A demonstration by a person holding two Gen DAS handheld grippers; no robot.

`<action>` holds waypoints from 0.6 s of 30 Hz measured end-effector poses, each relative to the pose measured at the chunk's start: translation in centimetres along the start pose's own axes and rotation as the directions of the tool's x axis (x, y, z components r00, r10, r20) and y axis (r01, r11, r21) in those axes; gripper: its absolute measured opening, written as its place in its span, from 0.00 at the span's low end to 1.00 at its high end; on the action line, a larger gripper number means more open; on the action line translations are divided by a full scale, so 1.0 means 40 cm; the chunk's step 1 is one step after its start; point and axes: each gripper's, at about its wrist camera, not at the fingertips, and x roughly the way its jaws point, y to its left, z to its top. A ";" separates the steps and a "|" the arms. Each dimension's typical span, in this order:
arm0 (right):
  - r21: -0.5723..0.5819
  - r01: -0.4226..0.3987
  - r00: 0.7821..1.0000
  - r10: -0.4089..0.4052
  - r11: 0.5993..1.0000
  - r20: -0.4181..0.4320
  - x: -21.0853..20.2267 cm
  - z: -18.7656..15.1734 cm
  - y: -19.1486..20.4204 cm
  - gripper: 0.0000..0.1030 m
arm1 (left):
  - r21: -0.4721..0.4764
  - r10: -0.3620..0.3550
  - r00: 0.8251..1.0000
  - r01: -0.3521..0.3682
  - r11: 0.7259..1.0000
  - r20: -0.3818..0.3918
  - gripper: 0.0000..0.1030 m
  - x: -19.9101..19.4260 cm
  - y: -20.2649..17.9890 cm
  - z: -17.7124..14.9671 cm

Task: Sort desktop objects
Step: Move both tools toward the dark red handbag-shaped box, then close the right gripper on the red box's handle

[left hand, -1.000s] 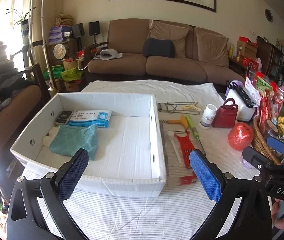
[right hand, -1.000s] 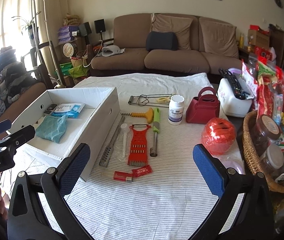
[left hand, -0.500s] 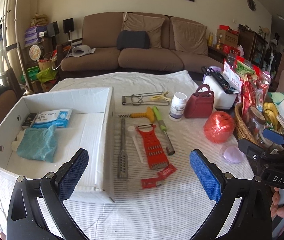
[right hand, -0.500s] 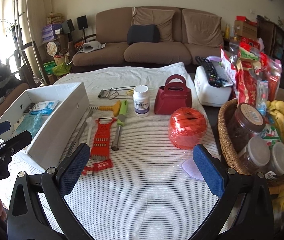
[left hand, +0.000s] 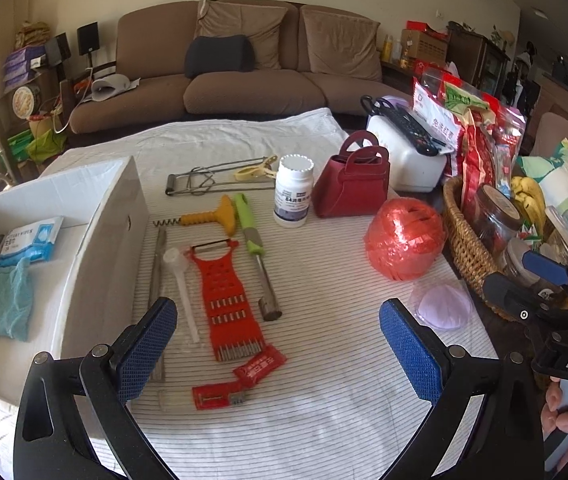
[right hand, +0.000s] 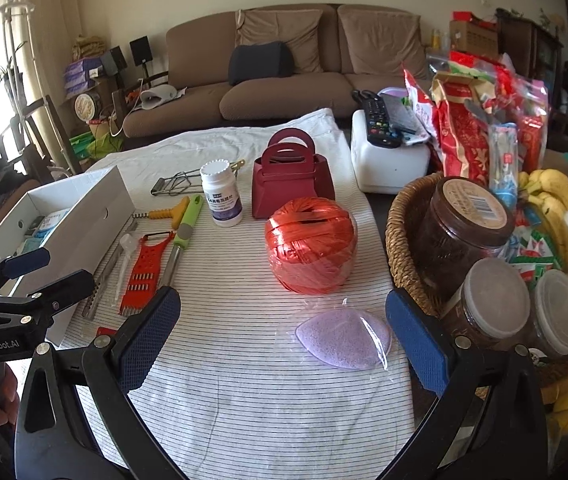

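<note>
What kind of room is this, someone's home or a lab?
Most likely a lived-in home living room: a brown sofa stands behind the cloth-covered table, with a framed picture above it, and a wicker basket of jars, snacks and bananas sits alongside.

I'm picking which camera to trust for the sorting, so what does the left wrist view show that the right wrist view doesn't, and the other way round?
Only the left wrist view shows the box's inside well: the blue cloth and wipes pack, plus both red sachets.

Only the right wrist view shows the two lidded jars in the basket and the purple sponge clearly.

Both show the white box, red grater, pill bottle, red bag and red twine ball.
</note>
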 end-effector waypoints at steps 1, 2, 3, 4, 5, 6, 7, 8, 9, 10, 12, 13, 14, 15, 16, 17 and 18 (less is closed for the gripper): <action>0.001 -0.003 1.000 0.003 1.000 0.000 0.005 0.003 -0.008 1.00 | 0.005 -0.002 1.000 0.002 1.000 -0.002 1.00 0.013 -0.005 0.012; 0.000 -0.007 1.000 0.007 1.000 0.001 0.009 0.007 -0.016 1.00 | 0.010 -0.004 1.000 0.004 1.000 -0.002 1.00 0.026 -0.011 0.026; -0.003 -0.011 1.000 0.011 1.000 0.003 0.013 0.010 -0.021 1.00 | 0.017 -0.007 1.000 0.007 1.000 -0.001 1.00 0.038 -0.017 0.043; -0.005 -0.018 1.000 0.018 1.000 0.004 0.017 0.015 -0.026 1.00 | 0.026 -0.008 1.000 0.007 1.000 0.005 1.00 0.049 -0.025 0.061; -0.009 -0.025 1.000 0.025 1.000 0.006 0.021 0.020 -0.028 1.00 | 0.040 -0.009 1.000 0.009 0.999 0.011 1.00 0.062 -0.032 0.080; -0.013 -0.032 0.999 0.032 0.999 0.008 0.026 0.025 -0.031 1.00 | 0.054 -0.009 1.000 0.008 0.998 0.017 1.00 0.075 -0.040 0.098; -0.017 -0.037 0.999 0.038 0.999 0.007 0.032 0.031 -0.032 1.00 | 0.069 -0.008 1.000 0.006 0.998 0.022 1.00 0.088 -0.048 0.117; -0.020 -0.037 0.999 0.037 0.999 0.006 0.041 0.040 -0.033 1.00 | 0.080 -0.012 1.000 0.010 0.997 0.026 1.00 0.101 -0.055 0.136; -0.024 -0.038 0.999 0.039 0.999 0.006 0.050 0.051 -0.034 1.00 | 0.089 -0.019 0.999 0.016 0.996 0.029 1.00 0.114 -0.062 0.155; -0.029 -0.043 0.999 0.043 0.999 0.008 0.061 0.063 -0.035 1.00 | 0.096 -0.019 0.999 0.016 0.995 0.031 1.00 0.127 -0.068 0.172; -0.037 -0.038 0.999 0.038 0.999 0.008 0.087 0.096 -0.040 1.00 | 0.107 0.011 0.999 -0.014 0.994 0.031 1.00 0.160 -0.081 0.204; -0.040 -0.026 1.000 0.027 0.999 0.007 0.103 0.116 -0.044 1.00 | 0.108 0.017 1.000 -0.020 0.994 0.027 1.00 0.179 -0.086 0.220; -0.043 -0.020 1.000 0.020 0.999 0.007 0.120 0.137 -0.049 1.00 | 0.106 0.011 1.000 -0.013 0.994 0.021 1.00 0.198 -0.088 0.236; -0.045 -0.014 1.000 0.015 0.999 0.006 0.139 0.158 -0.054 0.99 | 0.100 0.001 1.000 -0.002 0.995 0.015 1.00 0.218 -0.089 0.249; -0.048 -0.012 1.000 0.012 0.999 0.003 0.160 0.180 -0.060 0.97 | 0.095 -0.008 1.000 0.007 0.995 0.007 1.00 0.239 -0.091 0.261; -0.047 -0.010 1.000 0.010 0.999 -0.003 0.183 0.201 -0.066 0.93 | 0.093 -0.015 1.000 0.015 0.996 0.000 1.00 0.259 -0.094 0.273; -0.045 -0.007 1.000 0.007 0.999 -0.013 0.208 0.220 -0.074 0.90 | 0.093 -0.022 1.000 0.023 0.995 -0.004 0.99 0.277 -0.098 0.282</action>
